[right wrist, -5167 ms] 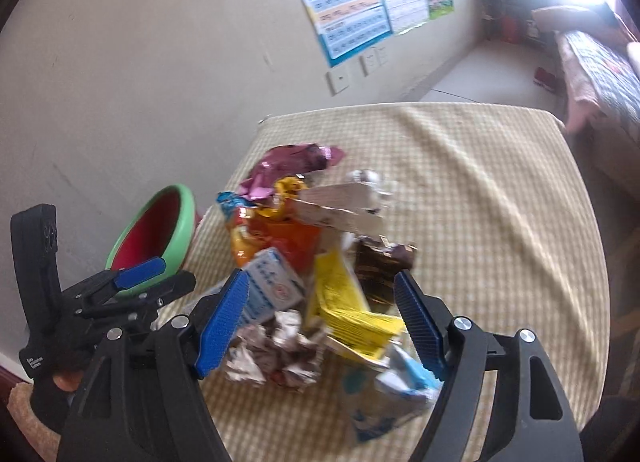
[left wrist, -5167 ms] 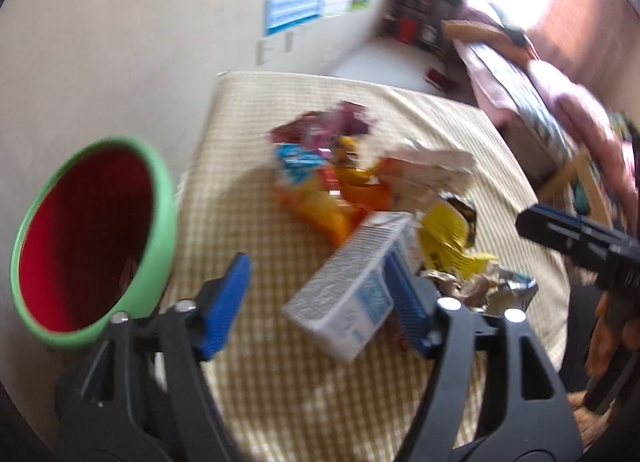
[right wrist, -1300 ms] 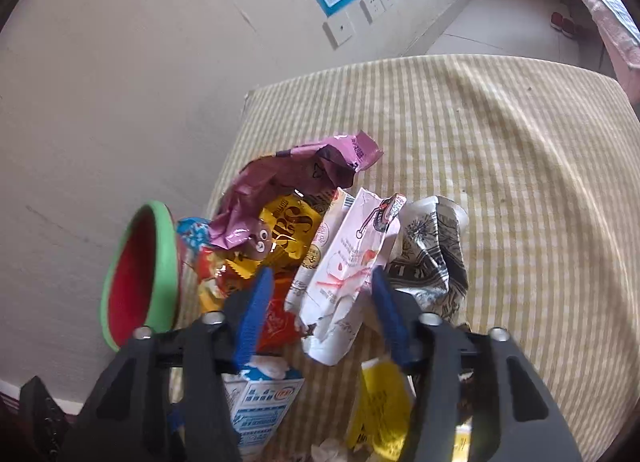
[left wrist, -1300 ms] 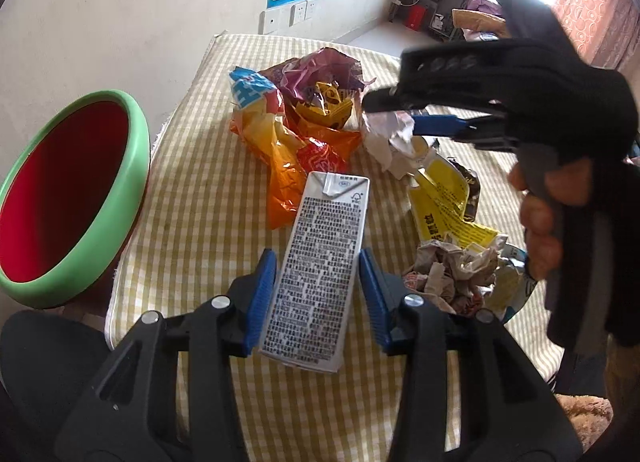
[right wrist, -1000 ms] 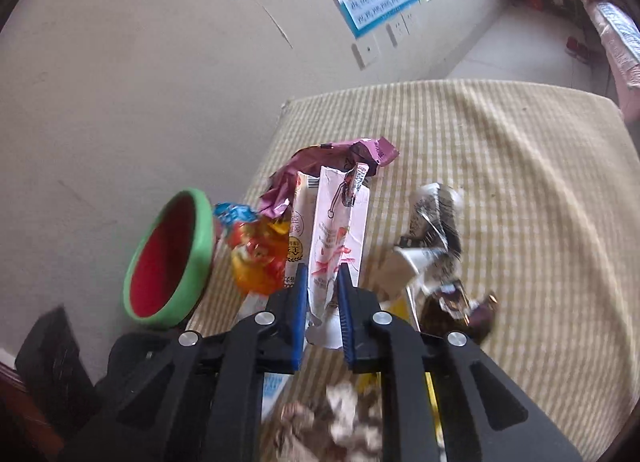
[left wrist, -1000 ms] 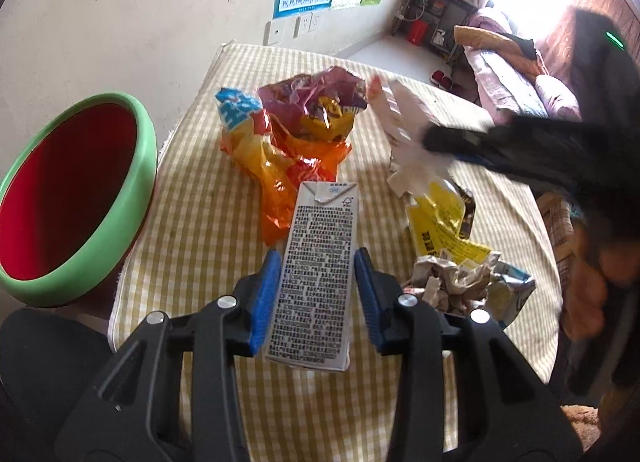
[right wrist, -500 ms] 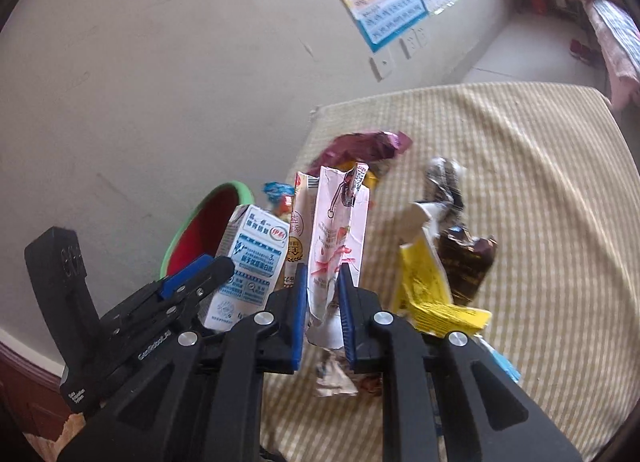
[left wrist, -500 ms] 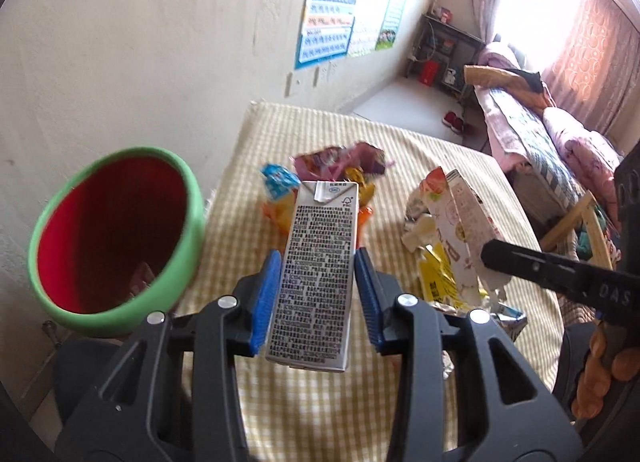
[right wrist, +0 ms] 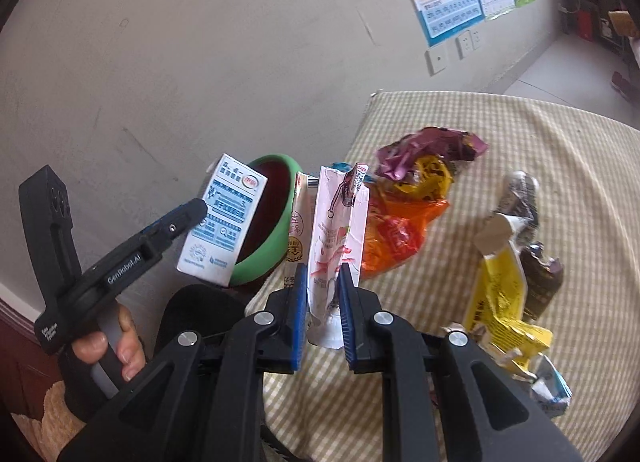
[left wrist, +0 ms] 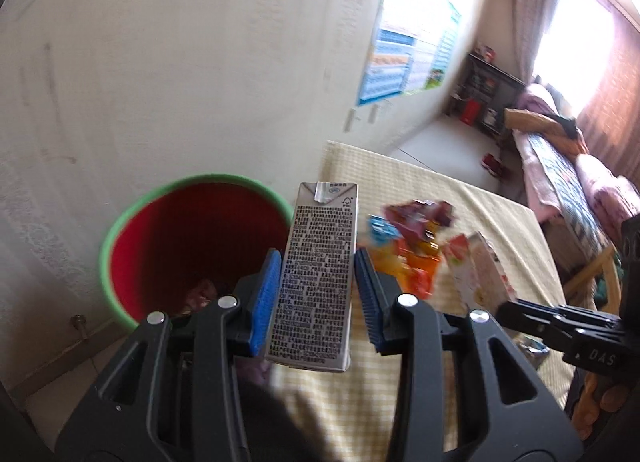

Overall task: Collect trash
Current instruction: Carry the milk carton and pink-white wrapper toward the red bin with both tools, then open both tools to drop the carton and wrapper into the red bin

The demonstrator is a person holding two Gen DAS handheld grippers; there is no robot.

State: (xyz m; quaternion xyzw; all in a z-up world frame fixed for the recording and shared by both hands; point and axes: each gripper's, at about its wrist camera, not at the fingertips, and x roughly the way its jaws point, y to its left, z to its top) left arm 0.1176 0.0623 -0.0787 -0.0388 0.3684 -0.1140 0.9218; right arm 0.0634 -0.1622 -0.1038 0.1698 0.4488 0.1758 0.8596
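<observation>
My left tongs [left wrist: 315, 294] pinch a grey carton [left wrist: 316, 274], held up beside the bin [left wrist: 120, 229], whose red inside shows trash at the bottom. My right tongs [right wrist: 323, 314] are clamped on a flattened pink carton [right wrist: 336, 229] above the desk [right wrist: 560, 149]. Beyond, wrappers [right wrist: 412, 197] lie heaped on the checked cloth.

**Paper, plastic and foil over woven cloth**

The milk carton [left wrist: 316, 274] is matt printed paperboard. The flattened pink carton [right wrist: 340, 238] is creased, slightly glossy card. The bin [left wrist: 120, 238] looks like smooth plastic, with a green rim and a red inside. At 1 o'clock from the pink carton, the orange wrapper [right wrist: 400, 234] and purple wrapper [right wrist: 432, 145] are shiny crinkled film. The tablecloth [right wrist: 540, 133] is matt checked cloth. The wall [right wrist: 200, 41] is rough, scuffed plaster.
</observation>
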